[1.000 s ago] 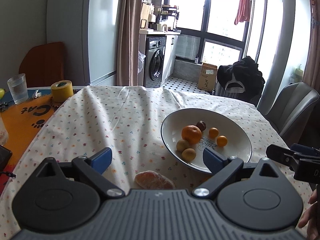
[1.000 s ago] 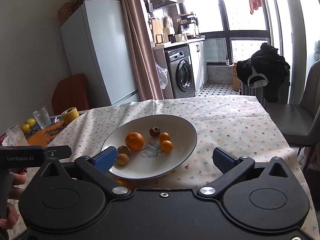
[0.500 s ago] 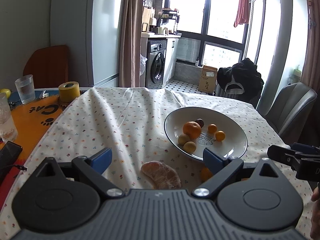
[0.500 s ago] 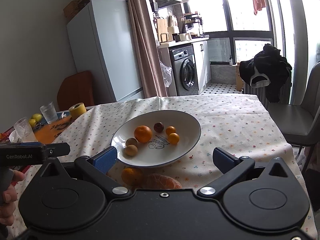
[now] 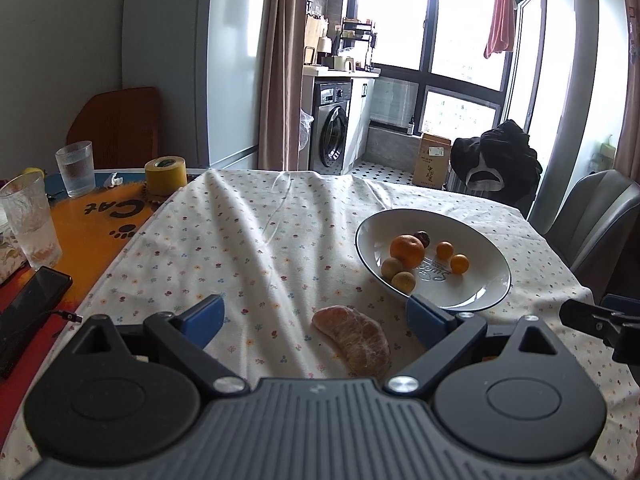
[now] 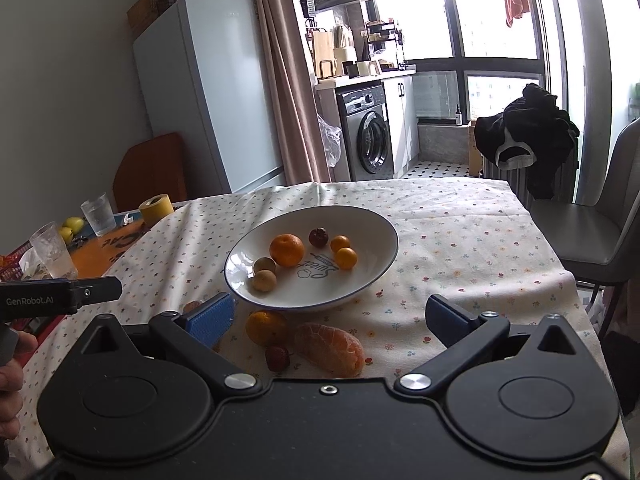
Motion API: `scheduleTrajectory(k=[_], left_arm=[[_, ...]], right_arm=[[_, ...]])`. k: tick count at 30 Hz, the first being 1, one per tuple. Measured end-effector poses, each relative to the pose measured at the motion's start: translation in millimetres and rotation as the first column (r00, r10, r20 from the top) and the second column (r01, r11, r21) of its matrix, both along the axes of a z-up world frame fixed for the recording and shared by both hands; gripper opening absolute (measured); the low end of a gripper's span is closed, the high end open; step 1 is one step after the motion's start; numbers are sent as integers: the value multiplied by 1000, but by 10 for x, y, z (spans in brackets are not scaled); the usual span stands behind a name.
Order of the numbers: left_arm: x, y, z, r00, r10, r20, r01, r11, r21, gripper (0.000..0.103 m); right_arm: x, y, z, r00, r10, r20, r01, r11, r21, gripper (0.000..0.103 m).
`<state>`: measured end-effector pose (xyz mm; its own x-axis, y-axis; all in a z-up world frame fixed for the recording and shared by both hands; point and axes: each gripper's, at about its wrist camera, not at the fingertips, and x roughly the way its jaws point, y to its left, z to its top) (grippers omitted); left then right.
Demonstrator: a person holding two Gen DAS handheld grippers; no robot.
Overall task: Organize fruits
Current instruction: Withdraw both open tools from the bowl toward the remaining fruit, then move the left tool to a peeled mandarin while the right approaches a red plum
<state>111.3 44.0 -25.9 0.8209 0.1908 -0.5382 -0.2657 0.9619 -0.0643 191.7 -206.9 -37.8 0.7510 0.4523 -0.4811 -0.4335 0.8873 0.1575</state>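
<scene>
Both cameras have drawn back from the plate (image 6: 372, 276) over the last second, so the loose fruit in front of it now shows in full. That white plate, dark-rimmed with "Sweet" printed inside, holds a large mandarin (image 6: 286, 249), two small orange fruits (image 6: 345, 258), a dark reddish fruit (image 6: 319, 237) and two tan round ones (image 6: 264, 280). Just in front of the plate, on the flowered cloth of the table (image 6: 460, 236), lie a peeled mandarin half (image 6: 330, 349) with pale pith on its segments, a whole mandarin (image 6: 266, 327) touching the plate's near rim, and a small dark red fruit (image 6: 277, 357) between those two. In the left view the peeled half (image 5: 354, 338) lies just left of the plate (image 5: 492, 276).

The right gripper (image 6: 328, 318) hangs above these loose fruits, its blue-padded fingers (image 6: 211, 318) spread wide and holding nothing. The left gripper (image 5: 314, 318) is likewise spread wide and empty over the peeled half. Well left of the plate stand a yellow tape roll (image 5: 165, 175) and two glasses (image 5: 76, 168).
</scene>
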Motion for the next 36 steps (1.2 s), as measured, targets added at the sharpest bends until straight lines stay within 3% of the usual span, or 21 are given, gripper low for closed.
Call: scheduleTrajectory(k=[28, 36], left_arm=[[14, 20, -235, 998, -23, -54, 21, 999, -38, 96], [89, -11, -329, 997, -47, -67, 44, 998, -47, 94]], right_arm=[[-57, 72, -148, 998, 47, -50, -48, 999, -15, 103], [14, 187, -245, 992, 92, -89, -95, 995, -26, 79]])
